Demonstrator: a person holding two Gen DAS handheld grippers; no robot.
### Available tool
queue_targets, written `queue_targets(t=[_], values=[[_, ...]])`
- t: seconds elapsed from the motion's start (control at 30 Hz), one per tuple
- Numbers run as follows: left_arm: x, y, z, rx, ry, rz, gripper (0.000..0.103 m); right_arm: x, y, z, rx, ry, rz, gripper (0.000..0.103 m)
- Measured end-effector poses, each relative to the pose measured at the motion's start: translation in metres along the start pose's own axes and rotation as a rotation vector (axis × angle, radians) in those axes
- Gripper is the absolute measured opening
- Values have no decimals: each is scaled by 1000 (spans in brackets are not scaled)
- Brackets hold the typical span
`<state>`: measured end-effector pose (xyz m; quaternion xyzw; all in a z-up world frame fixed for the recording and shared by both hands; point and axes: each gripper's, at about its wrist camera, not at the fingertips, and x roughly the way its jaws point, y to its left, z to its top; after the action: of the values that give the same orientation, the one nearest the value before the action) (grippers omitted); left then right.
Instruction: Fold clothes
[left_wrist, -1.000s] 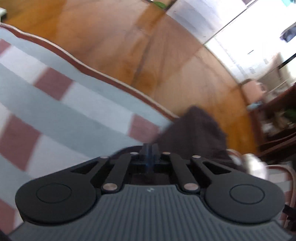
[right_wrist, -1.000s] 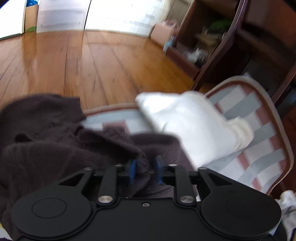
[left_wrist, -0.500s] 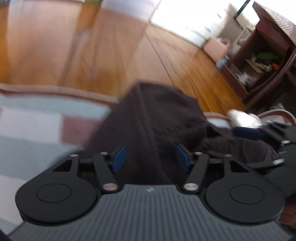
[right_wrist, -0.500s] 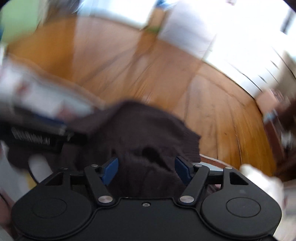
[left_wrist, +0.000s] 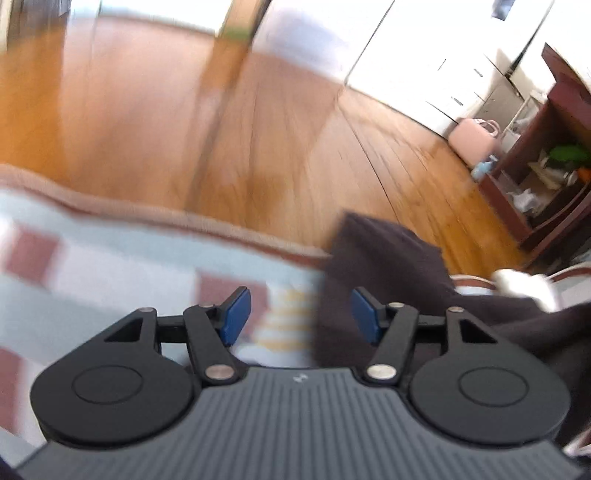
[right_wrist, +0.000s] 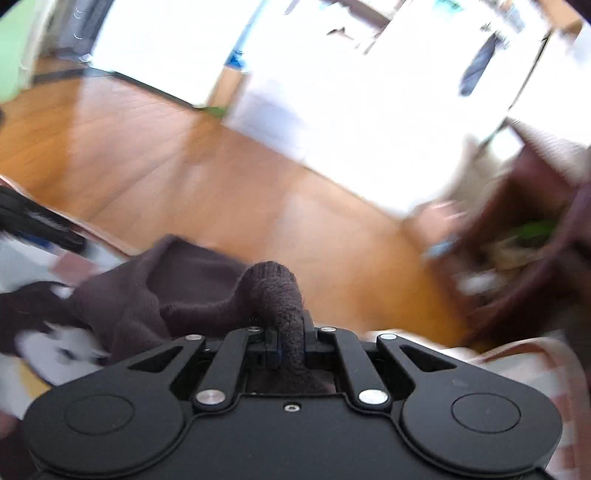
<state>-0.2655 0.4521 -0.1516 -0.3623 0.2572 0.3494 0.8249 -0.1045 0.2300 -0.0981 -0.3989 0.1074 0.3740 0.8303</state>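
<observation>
Left wrist view: the left tool (left_wrist: 299, 314) hangs spread and empty over a checked blanket (left_wrist: 110, 266). A dark sweater (left_wrist: 388, 266) lies rumpled at two o'clock.

Right wrist view: the right tool (right_wrist: 290, 345) pinches a roll of the sweater (right_wrist: 273, 295), which trails toward nine o'clock. Folding well likely needs the left tool gripping a matching edge.

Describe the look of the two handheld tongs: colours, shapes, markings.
Both are black, with round pivot discs, angled linkage bars and silver rivets. The left tongs have blue pads and a grey ribbed body with a small white logo. The right tongs have a smooth black body with one central screw.
</observation>
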Motion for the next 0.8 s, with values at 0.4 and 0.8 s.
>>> queue_targets(t=[0.4, 0.8], values=[[14, -104, 16, 46, 186, -246, 71, 24, -101, -117, 753, 296, 564, 8], [-42, -142, -2, 237, 68, -89, 7, 26, -126, -119, 822, 170, 605, 8]])
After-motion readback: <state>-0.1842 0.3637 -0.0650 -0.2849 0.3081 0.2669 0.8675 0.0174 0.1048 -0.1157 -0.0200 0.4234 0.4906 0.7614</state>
